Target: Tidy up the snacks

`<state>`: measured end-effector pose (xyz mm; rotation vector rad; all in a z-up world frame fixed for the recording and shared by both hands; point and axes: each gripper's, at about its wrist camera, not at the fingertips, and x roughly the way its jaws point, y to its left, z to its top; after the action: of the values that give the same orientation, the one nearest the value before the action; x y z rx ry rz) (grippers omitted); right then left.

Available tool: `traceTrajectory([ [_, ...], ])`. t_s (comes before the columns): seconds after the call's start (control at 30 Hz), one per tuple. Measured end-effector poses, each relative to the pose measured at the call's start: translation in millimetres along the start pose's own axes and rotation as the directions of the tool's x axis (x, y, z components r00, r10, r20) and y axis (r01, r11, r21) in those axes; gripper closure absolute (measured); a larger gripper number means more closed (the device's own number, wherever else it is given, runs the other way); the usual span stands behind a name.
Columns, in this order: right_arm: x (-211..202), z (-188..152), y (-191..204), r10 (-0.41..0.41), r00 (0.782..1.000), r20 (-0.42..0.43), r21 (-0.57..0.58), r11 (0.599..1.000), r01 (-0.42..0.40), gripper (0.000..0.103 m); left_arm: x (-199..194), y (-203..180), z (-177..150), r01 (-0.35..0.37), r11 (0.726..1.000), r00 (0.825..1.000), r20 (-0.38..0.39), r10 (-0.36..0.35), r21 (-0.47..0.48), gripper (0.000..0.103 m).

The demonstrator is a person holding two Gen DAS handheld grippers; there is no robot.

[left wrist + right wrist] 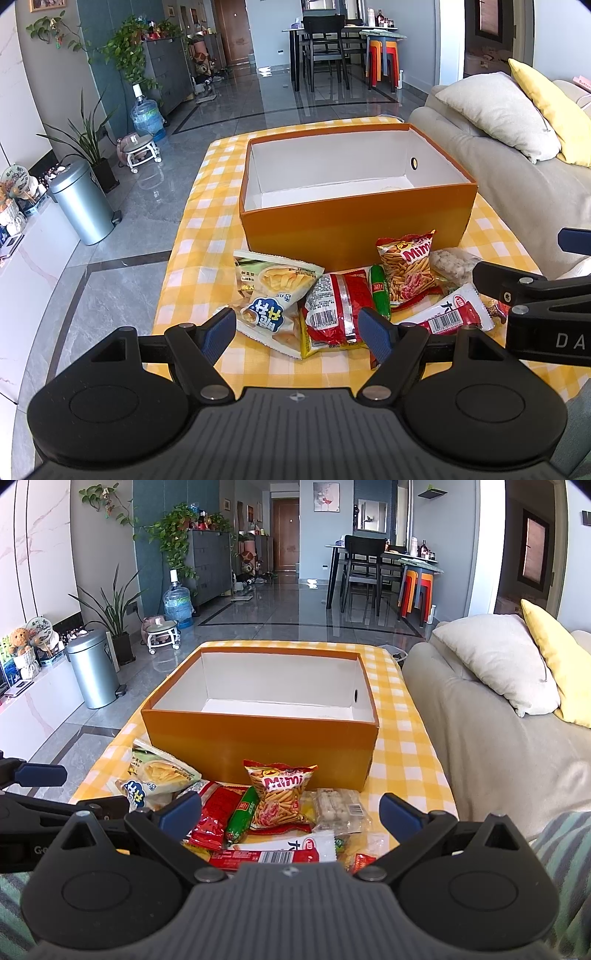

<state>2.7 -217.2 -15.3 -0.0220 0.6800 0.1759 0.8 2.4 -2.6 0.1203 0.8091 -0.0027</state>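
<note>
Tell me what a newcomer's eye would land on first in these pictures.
The big orange box stands open, white inside, in the middle of the yellow checked tablecloth. Heaped against its near wall lies a pile of snack packets, the red Mimi bag propped on top. Both the left claw and the right claw hang open before the pile, holding nothing.

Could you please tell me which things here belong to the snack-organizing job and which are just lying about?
Belongs to the job:
orange box, looks empty
Mimi snack bag
green sausage stick
red packet
chips bag
left gripper and right gripper, both open

Just lying about:
trash can
water jug
yellow cushion
</note>
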Motion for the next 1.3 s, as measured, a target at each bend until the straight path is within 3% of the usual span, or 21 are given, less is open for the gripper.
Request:
traceTrajectory([
  [1.03, 2.8, -3.0, -2.9, -0.001, 1.000, -0.014, 0.008, 1.000, 0.001, 0.004, -4.5, 1.8, 2.7, 0.012, 1.000, 1.000, 0.002, -0.012, 0.010, 0.015],
  [1.23, 7.5, -1.8, -3.5, -0.001, 1.000, -0.009, 0.015, 1.000, 0.001, 0.005, 5.3, 3.6, 9.5, 0.061, 0.998, 0.998, -0.005, -0.061, 0.019, 0.028],
  [1.3, 10.3, -0.2, -2.4, -0.006, 1.000, -0.009, 0.008, 1.000, 0.006, 0.012, 12.9, 1.9, 11.6, 0.065, 0.998, 0.998, -0.017, -0.065, 0.025, 0.031],
])
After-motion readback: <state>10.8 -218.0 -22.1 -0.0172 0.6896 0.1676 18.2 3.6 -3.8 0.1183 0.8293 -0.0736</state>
